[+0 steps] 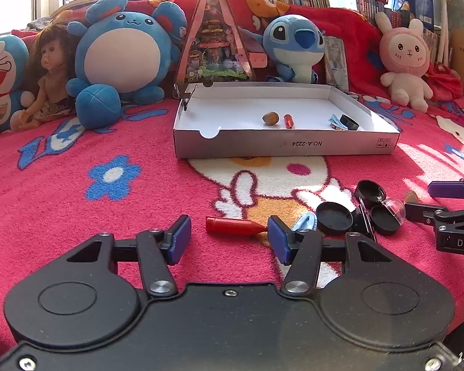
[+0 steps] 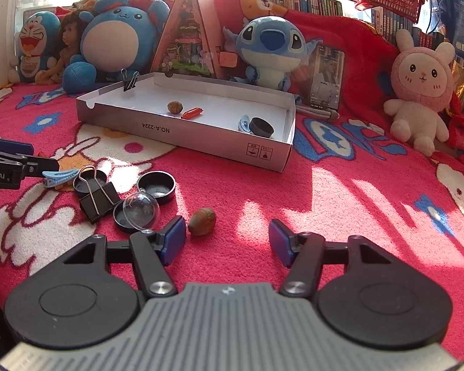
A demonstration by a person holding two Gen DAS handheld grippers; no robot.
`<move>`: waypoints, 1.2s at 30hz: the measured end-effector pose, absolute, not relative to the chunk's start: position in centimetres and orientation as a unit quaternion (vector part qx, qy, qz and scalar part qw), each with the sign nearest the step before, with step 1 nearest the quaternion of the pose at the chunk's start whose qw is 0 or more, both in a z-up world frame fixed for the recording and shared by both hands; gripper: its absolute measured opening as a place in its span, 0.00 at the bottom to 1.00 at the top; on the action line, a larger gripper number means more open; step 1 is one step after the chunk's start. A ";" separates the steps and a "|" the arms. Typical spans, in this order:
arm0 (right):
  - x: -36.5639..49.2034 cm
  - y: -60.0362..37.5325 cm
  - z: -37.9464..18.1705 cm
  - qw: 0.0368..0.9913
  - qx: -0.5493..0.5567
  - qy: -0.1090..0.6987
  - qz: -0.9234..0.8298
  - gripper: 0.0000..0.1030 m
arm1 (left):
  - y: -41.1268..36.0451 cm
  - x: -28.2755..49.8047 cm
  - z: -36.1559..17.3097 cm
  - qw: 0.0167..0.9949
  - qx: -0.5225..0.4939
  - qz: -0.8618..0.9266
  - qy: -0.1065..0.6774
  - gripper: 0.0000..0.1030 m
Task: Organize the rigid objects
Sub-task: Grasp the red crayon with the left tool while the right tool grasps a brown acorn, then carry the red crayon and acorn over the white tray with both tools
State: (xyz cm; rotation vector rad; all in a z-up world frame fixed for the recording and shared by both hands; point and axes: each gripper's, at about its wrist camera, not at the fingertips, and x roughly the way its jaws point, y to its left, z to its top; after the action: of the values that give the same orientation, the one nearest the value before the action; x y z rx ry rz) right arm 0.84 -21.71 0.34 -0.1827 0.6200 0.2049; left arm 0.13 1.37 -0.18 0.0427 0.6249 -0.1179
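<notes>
A red crayon-like stick (image 1: 232, 225) lies on the blanket between the pads of my left gripper (image 1: 229, 235). Its pointed end reaches the right pad and the left pad stands clear, so the gripper is open. My right gripper (image 2: 227, 232) is open around a brown nut (image 2: 202, 221), which sits close to the left pad without being pinched. The white cardboard box (image 1: 284, 147) beyond holds another nut (image 1: 270, 118), a red stick (image 1: 288, 121), a blue clip (image 1: 335, 122) and a black cap (image 1: 349, 122).
A pile lies between the grippers: black caps (image 2: 156, 186), a black binder clip (image 2: 97, 201), a clear dome (image 2: 141, 208) and a blue clip (image 2: 60, 175). Plush toys (image 1: 120, 52) and a doll (image 1: 48, 71) line the back. A binder clip (image 2: 130, 82) grips the box rim.
</notes>
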 end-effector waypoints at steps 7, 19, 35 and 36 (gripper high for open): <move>1.1 -21.3 0.6 0.940 -0.096 0.304 0.122 0.39 | 1.4 -0.1 -0.1 0.951 0.023 -0.054 0.303 0.41; 1.5 -21.1 1.2 0.941 -0.064 0.314 0.107 0.22 | 2.0 0.4 1.2 0.956 0.016 -0.040 0.289 0.40; 3.6 -21.8 3.6 0.953 -0.010 0.291 0.084 0.22 | 0.8 3.1 4.4 0.962 0.005 -0.061 0.265 0.40; 3.8 -21.7 3.7 0.954 -0.009 0.288 0.083 0.22 | 0.8 3.4 4.6 0.963 0.004 -0.063 0.263 0.40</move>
State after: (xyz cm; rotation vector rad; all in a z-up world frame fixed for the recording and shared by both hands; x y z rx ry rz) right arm 3.78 -21.70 3.75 -0.0175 0.5841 0.1690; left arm 3.38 0.75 4.62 0.0079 0.5318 -0.1274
